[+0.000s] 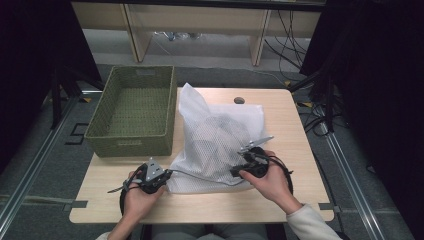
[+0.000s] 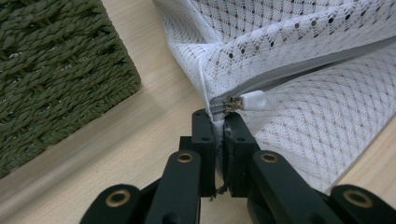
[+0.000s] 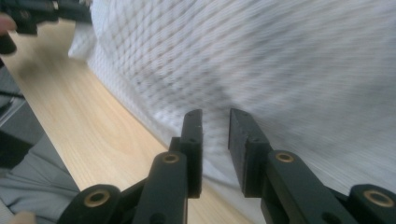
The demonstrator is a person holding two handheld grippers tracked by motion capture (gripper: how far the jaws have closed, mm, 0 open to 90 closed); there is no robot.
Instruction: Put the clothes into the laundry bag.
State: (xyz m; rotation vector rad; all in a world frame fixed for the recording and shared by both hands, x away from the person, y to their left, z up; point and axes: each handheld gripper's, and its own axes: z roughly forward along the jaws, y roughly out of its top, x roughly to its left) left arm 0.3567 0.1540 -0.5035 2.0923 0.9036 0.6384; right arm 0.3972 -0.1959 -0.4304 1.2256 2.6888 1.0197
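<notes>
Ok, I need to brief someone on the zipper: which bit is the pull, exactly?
Start at the white mesh bag on the wooden table, right of the green woven basket. Go to its near left corner, where the left gripper pinches the fabric. Just past those black pads sits the zipper pull, a small smooth white tab, unlike the holed mesh around it.

I see grey floor [image 1: 50, 145] around the pale wooden surface [image 1: 295, 125], a light shelf unit [image 1: 200, 20] at top (cables [image 1: 285, 35] upper right).
</notes>
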